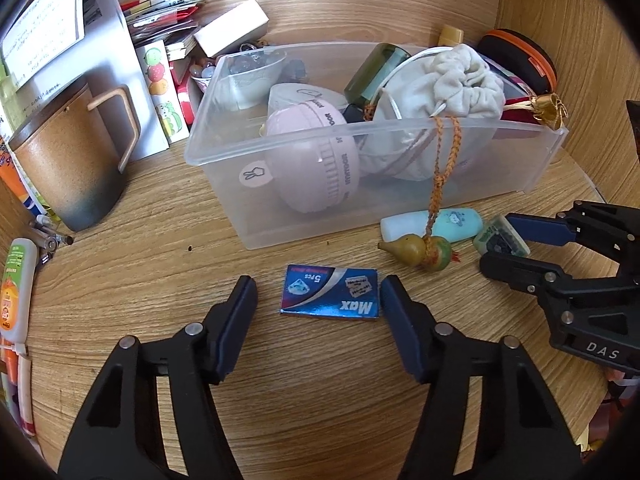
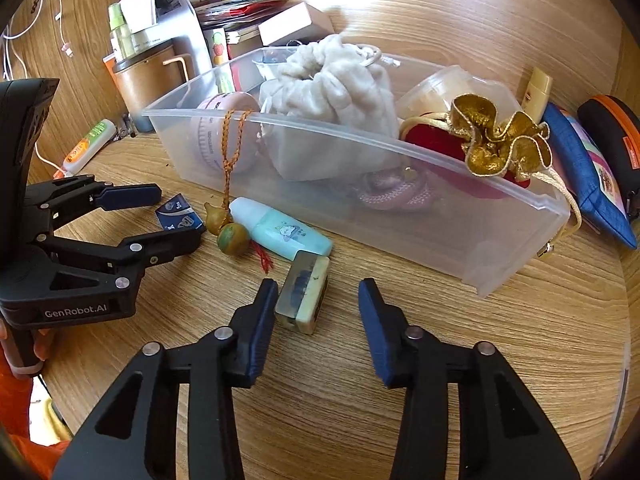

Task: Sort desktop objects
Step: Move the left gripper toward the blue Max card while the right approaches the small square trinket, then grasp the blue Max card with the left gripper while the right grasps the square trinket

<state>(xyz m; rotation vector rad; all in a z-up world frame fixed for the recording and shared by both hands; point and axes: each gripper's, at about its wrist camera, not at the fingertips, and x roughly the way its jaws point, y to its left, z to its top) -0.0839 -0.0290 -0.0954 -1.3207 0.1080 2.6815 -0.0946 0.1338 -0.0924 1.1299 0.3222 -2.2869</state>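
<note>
My left gripper [image 1: 318, 292] stands half open astride the blue razor-blade packet [image 1: 330, 295], pads not yet pressing. My right gripper [image 2: 318, 300] stands narrow about the small worn case [image 2: 303, 297], one pad touching. I judge both picks imminent: close, then lift. Beyond, the clear bin [image 1: 360, 216] holds a pink timer [image 1: 310, 160] and cloth pouch [image 1: 444, 92].
</note>
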